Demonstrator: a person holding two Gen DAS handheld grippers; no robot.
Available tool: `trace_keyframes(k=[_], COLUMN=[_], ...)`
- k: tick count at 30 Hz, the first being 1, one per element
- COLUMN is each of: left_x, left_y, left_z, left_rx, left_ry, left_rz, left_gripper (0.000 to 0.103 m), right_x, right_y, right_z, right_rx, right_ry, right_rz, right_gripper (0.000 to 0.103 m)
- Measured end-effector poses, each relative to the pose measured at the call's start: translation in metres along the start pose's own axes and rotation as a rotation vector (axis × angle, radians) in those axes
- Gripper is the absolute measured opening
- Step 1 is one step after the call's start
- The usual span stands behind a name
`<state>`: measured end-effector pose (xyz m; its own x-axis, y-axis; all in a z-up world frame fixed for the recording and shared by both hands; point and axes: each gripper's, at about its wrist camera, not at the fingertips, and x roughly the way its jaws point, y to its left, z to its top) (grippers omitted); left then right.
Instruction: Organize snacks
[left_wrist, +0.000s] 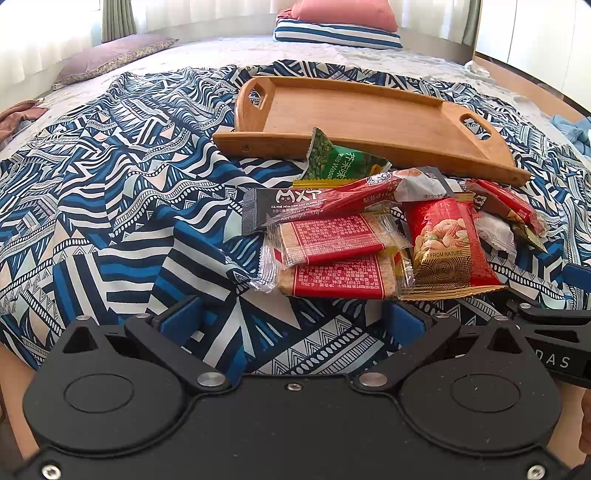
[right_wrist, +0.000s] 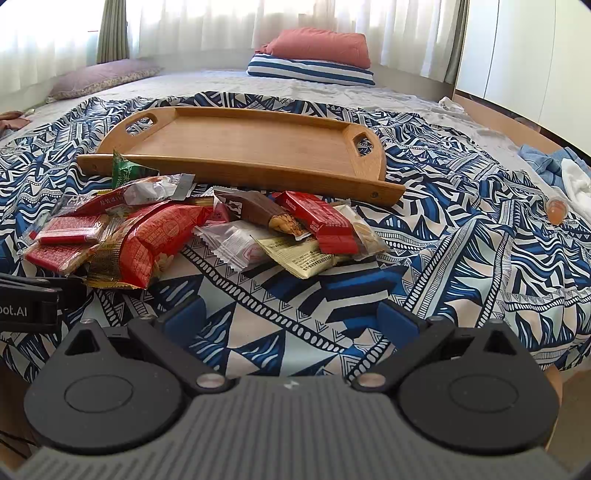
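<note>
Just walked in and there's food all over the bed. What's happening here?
A person holds a gripper in each hand to sort snacks. The left gripper and right gripper are both open and empty, hovering over the patterned blanket. The snack packets lie in a loose pile in front of the wooden tray, which holds nothing yet. So nothing has been sorted so far.
</note>
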<state>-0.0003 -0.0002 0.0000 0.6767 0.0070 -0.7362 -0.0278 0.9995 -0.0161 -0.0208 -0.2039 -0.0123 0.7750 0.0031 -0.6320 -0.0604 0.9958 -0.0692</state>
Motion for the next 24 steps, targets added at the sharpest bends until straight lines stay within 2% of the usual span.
trace_keyframes(k=[11, 24], left_x=[-0.0034, 0.0003], left_y=[-0.0006, 0.0052], left_z=[-0.0041, -0.0033], left_rx=[0.010, 0.026], left_ry=[-0.030, -0.062], left_rz=[0.009, -0.021], left_gripper=[0.103, 0.103], right_x=[-0.0001, 0.0027], right_y=[-0.0004, -0.0032], right_z=[-0.0011, 0.0013], right_rx=[0.016, 0.019], right_ry=[-0.005, 0.003], right_rz=[-0.002, 0.002], right_gripper=[0.103, 0.103])
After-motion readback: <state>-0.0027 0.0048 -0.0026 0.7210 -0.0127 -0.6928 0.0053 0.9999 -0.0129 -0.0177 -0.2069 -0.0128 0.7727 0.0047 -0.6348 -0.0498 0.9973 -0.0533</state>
